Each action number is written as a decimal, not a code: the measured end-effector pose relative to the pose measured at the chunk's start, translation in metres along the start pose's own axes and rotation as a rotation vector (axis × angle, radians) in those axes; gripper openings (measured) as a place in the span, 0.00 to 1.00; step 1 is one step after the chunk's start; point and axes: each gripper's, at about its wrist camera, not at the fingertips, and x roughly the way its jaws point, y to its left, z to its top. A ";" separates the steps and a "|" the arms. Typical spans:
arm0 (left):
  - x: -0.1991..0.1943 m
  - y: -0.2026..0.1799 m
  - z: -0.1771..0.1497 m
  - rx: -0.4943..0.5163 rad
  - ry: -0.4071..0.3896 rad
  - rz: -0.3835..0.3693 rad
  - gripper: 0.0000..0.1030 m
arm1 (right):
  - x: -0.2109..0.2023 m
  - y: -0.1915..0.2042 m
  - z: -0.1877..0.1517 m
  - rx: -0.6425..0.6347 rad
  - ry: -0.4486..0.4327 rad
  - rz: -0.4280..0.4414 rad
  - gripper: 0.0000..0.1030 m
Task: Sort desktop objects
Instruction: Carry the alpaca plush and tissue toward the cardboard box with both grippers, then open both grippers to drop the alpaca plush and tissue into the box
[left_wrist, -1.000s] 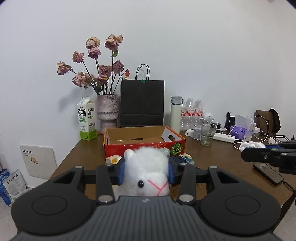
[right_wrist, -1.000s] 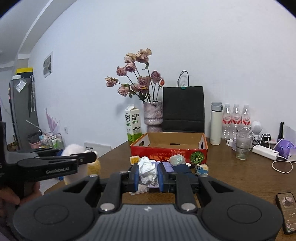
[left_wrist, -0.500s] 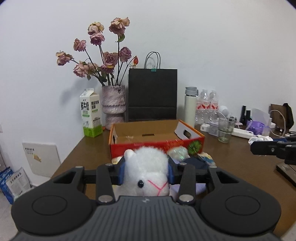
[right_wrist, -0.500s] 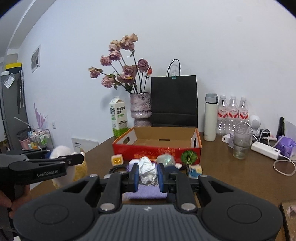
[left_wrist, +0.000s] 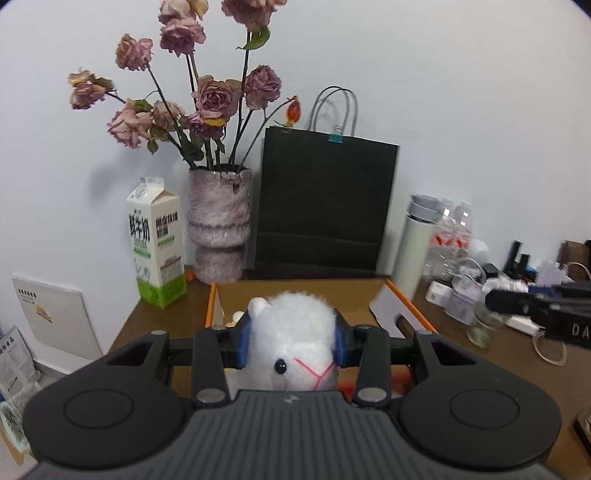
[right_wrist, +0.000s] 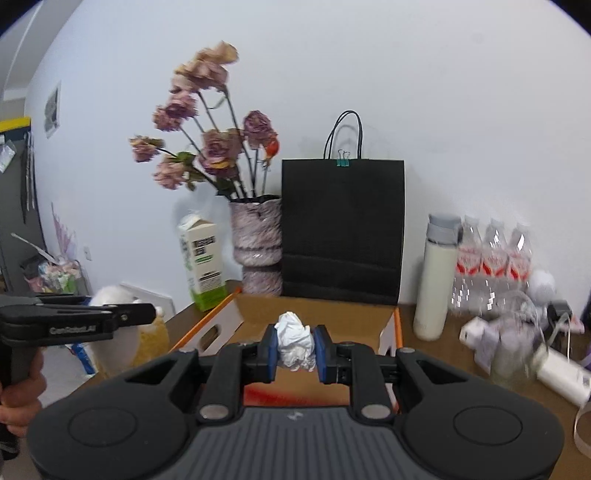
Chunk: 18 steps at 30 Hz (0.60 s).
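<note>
My left gripper is shut on a white plush toy with a black eye and pink stitched mouth, held just above the near edge of the open red cardboard box. Blue pads press both sides of its head. My right gripper is shut on a crumpled white paper wad, also over the near wall of the box. In the right wrist view the left gripper shows at the left with the plush behind it and a hand on its handle. The box floor looks bare.
Behind the box stand a milk carton, a vase of dried roses and a black paper bag. To the right are a white flask, water bottles, a glass, a power strip and cables on the brown table.
Both grippers have moved forward toward the box with their loads, so the box, vase and bag loom larger. The small items in front of the box have dropped out of sight.
</note>
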 end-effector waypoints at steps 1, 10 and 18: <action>0.013 0.000 0.009 0.007 0.009 0.005 0.40 | 0.014 -0.004 0.012 -0.007 0.011 -0.014 0.18; 0.153 0.009 0.055 0.041 0.211 0.057 0.40 | 0.161 -0.036 0.059 0.020 0.211 -0.024 0.18; 0.255 0.006 0.019 0.154 0.411 0.071 0.40 | 0.285 -0.056 0.007 0.025 0.487 -0.079 0.18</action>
